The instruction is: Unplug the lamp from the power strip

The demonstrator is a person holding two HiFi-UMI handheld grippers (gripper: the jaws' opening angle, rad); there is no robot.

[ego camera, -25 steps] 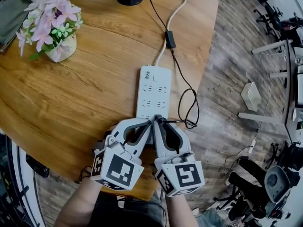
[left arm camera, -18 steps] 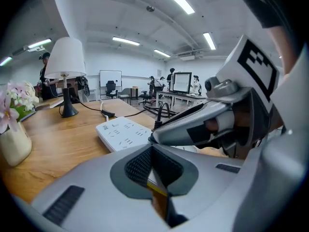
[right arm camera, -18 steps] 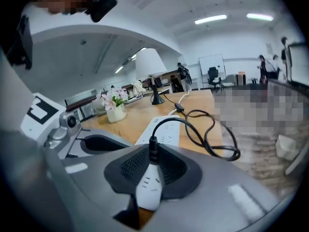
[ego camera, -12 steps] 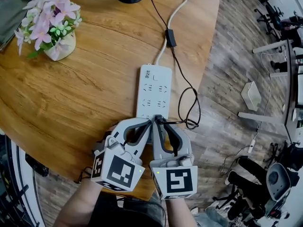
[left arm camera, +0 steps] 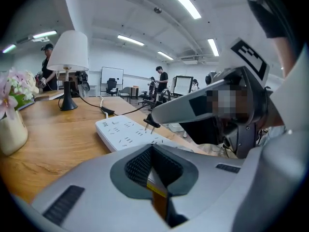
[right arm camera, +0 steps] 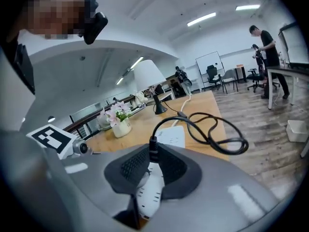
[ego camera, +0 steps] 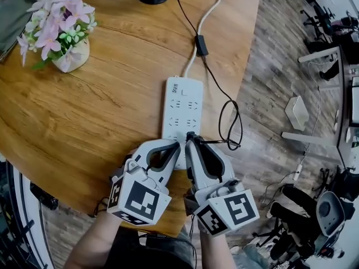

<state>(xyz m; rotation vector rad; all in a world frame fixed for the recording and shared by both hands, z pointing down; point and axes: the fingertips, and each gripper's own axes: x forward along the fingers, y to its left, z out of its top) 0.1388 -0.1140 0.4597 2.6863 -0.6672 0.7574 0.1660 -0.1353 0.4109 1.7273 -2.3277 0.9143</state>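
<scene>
Plug: small black lamp plug [left arm camera: 151, 122], prongs free just above the long white plastic power strip [ego camera: 183, 102].
Right gripper [ego camera: 189, 139]: narrow, pinching the plug.
Left gripper [ego camera: 178, 145]: jaws together, empty, at the strip's near end.
Handling: I'd call it light and rigid; hold its body.

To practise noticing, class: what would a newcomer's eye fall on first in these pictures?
The right gripper, at the near edge of the table, with a black plug in its jaws, prongs bare just above the white power strip. Then the pink flowers at the table's far left.

Head cam overhead; gripper-view cams low; all share power strip [ego camera: 182, 102].
</scene>
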